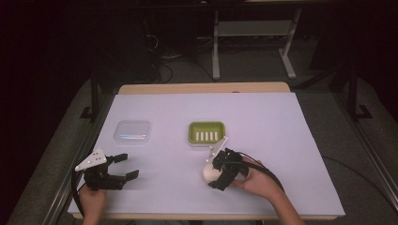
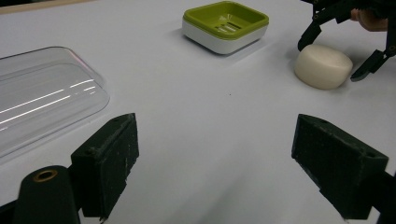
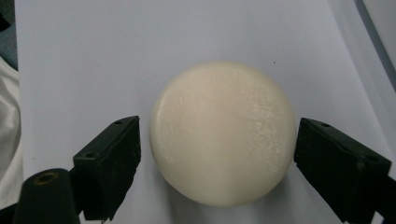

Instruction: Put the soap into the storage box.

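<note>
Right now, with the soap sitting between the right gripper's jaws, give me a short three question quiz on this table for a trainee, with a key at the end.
1. True or false: the right gripper has already closed on the round soap.
2. Multiple choice: what lies nearest the left gripper?
A. the green soap dish
B. the clear plastic lid
C. the soap
3. Fill in: the soap rests on the ____, not in the dish.

Key
1. False. The jaws stand open on either side of the soap, with a small gap showing in the right gripper view.
2. B.
3. White table cover.
</note>
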